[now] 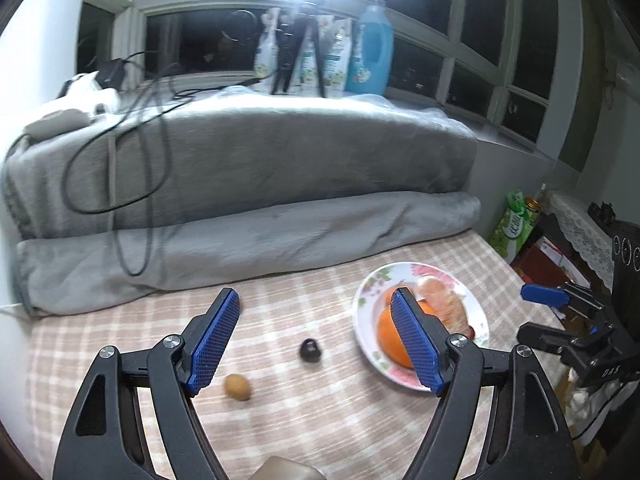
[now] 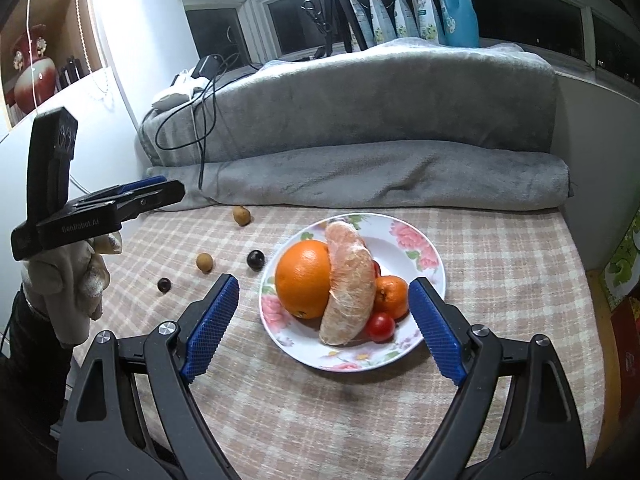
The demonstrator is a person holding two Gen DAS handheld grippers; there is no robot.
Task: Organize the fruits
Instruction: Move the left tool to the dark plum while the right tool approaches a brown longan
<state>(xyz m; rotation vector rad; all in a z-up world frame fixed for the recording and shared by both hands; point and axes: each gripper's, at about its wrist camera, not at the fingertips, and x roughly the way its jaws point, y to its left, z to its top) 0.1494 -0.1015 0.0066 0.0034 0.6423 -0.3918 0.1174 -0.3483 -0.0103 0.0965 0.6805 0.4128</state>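
A floral plate [image 2: 404,236] on the checked cloth holds a big orange [image 2: 302,282], a peeled pomelo wedge [image 2: 350,280], a small tangerine [image 2: 391,295] and a cherry tomato [image 2: 380,327]. Loose on the cloth to its left lie two brown longans [image 2: 204,262] [image 2: 241,215] and two dark grapes [image 2: 255,259] [image 2: 163,284]. My right gripper [image 2: 322,294] is open and empty, just in front of the plate. My left gripper [image 1: 316,310] is open and empty, above a dark grape [image 1: 310,350] and a longan [image 1: 237,387]; the plate [image 1: 368,332] is to its right.
A rolled grey blanket [image 2: 380,172] with black cables [image 2: 188,120] lines the far edge of the cloth. Bottles and a tripod stand on the window sill behind. A green carton [image 1: 512,224] and boxes stand off the right edge.
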